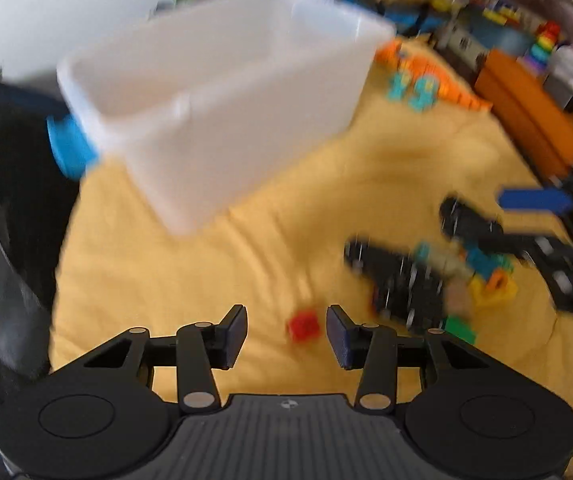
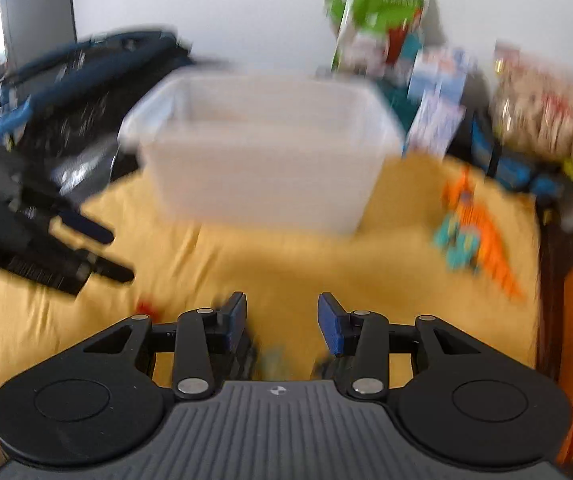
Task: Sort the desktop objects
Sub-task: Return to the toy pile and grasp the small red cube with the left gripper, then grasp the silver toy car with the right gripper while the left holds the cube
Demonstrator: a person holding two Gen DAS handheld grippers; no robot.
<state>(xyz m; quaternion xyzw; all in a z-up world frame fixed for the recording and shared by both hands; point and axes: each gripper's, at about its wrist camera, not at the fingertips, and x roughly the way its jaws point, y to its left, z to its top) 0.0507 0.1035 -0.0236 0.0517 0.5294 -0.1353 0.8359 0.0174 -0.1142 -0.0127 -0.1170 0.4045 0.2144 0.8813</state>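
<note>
Both views are motion-blurred. A white plastic bin stands on a yellow cloth; it also shows in the right wrist view. My left gripper is open, with a small red brick on the cloth between its fingertips. My right gripper shows at the right, over a pile of coloured bricks. In its own view my right gripper is open and empty above the cloth, and my left gripper reaches in from the left. An orange and teal toy lies on the right.
A blue cylinder sits left of the bin. Dark bags lie at the left. Packets and boxes stand behind the bin. An orange box borders the cloth at the right.
</note>
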